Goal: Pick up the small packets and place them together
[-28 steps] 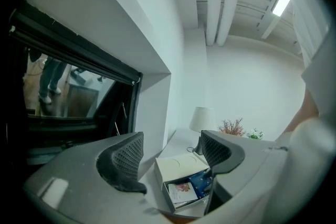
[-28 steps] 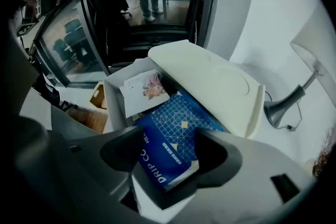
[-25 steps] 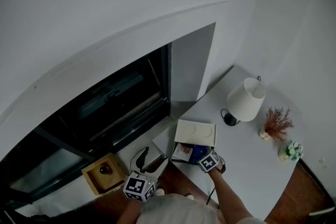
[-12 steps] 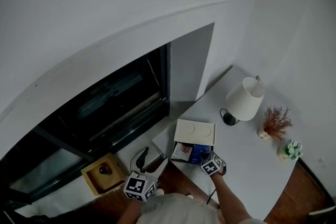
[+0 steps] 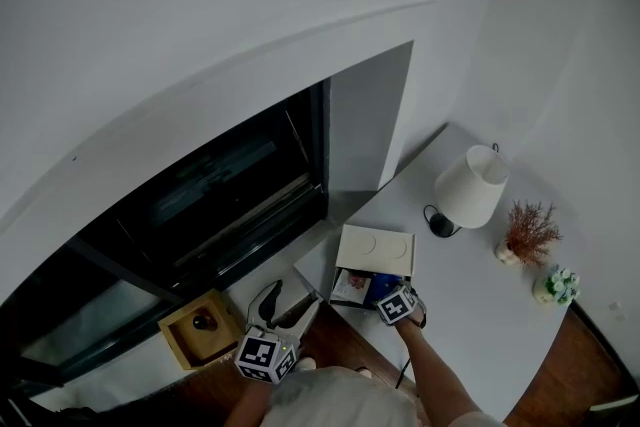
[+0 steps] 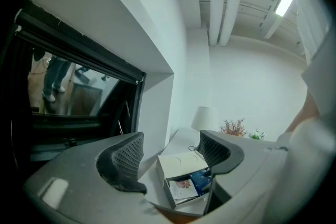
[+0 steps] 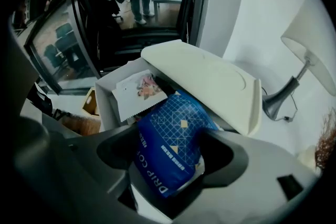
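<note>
We hold the right gripper over the open box near the table edge. Its jaws are opening around the blue packet, which lies in the box against the white packet, apparently so the two sit together. Our left gripper hangs well back, jaws wide and empty, seemingly in reserve.

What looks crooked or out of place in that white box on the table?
The lid sits shifted back and tilted, only half covering the box. In the open part a blue packet lies slanted between the opening jaws of the right gripper, and a white packet lies askew beside it.
</note>
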Available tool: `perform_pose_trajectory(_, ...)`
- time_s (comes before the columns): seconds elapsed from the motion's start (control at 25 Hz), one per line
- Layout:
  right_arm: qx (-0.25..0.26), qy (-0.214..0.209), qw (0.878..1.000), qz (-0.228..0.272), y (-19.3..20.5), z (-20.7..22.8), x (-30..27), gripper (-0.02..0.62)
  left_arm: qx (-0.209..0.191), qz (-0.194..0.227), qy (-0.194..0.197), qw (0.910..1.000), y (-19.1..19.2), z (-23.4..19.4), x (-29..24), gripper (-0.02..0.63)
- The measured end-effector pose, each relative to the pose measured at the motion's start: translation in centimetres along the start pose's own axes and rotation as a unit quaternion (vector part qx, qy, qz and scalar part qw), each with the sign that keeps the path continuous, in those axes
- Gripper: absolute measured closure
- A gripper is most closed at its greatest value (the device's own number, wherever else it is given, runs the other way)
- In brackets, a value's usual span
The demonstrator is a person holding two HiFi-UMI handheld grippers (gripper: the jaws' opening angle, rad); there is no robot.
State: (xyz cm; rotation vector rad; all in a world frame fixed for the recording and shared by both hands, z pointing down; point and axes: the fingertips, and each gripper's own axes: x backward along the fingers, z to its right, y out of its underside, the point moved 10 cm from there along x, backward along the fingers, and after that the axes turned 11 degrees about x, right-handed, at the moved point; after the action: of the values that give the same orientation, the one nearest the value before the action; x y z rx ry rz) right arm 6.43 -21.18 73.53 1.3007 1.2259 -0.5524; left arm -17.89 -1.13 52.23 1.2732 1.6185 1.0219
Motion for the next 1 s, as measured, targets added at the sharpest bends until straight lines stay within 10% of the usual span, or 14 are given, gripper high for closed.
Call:
perform_pose_trajectory(0.24, -0.007, 0.001, 1.0, 0.011, -1.5, -1.4, 1.6, 0.439, 0.0, 0.008, -0.015, 0.9998, -0.2, -0.3, 0.9, 0.268)
perform_pose_trajectory(0.72, -0.085, -0.072, 0.967, 0.229, -7.5, 2.2, 4.1, 0.445, 0.006, 0.001, -0.03, 0.9995, -0.1, -1.3, 2.0, 0.272)
perform_pose_trajectory(1.0, -0.069, -0.082, 0.979, 0.172, -11.9, 6.0, -0.9, 0.44, 0.0, 0.001, -0.05, 0.9988, -0.8, -2.3, 3.2, 0.272)
